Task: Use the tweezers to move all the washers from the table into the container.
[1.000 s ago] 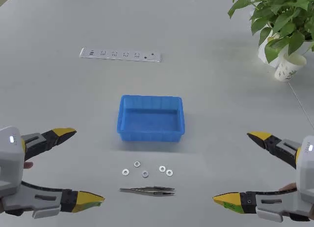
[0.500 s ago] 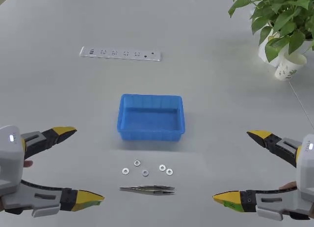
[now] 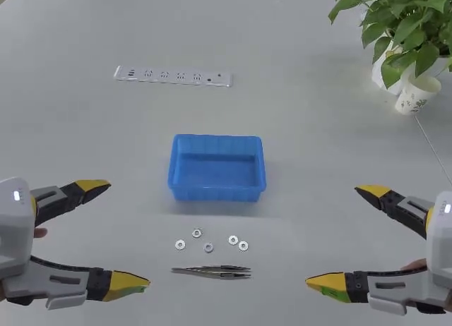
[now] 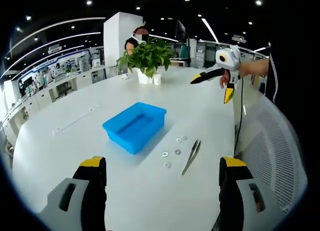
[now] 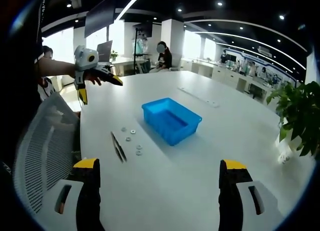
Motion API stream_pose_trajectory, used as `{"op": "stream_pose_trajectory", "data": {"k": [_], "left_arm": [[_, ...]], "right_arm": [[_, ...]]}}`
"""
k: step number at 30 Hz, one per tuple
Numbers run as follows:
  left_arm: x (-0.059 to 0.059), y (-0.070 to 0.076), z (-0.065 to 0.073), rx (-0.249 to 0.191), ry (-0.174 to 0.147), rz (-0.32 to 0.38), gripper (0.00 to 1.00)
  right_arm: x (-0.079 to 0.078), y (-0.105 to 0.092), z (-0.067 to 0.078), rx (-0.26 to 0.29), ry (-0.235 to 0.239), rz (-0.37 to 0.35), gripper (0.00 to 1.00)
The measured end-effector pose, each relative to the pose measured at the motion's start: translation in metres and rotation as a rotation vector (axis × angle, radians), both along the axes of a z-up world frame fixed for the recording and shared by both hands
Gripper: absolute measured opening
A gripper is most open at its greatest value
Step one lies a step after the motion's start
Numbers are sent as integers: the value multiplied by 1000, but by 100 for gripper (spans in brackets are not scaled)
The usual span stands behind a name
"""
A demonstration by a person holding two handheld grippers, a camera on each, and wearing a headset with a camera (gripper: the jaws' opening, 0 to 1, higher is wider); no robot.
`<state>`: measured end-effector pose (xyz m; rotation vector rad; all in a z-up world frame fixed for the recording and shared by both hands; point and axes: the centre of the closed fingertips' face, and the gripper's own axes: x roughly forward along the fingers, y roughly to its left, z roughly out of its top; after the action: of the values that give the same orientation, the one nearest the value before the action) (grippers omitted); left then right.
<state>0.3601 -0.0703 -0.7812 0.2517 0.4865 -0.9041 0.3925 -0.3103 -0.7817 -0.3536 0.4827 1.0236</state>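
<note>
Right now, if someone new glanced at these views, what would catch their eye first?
The bright blue plastic container sits dead centre, with nothing in it. Just nearer the person lie five small metal washers and slim steel tweezers, flanked by the open yellow-tipped left gripper and right gripper.

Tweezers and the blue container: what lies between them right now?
Five washers lie loose on the table between the tweezers and the container, clear in the head view.

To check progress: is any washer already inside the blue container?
No, the container holds nothing; all five washers lie on the table near the tweezers.
</note>
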Motion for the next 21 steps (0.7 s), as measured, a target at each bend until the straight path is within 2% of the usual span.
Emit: {"op": "stream_pose_trajectory", "data": {"k": [13, 21], "left_arm": [[1, 2, 3, 4, -3, 0, 98], [-4, -4, -1, 20, 1, -43, 91]], "right_arm": [[0, 1, 1, -4, -3, 4, 100], [-1, 3, 1, -4, -7, 22, 97]]}}
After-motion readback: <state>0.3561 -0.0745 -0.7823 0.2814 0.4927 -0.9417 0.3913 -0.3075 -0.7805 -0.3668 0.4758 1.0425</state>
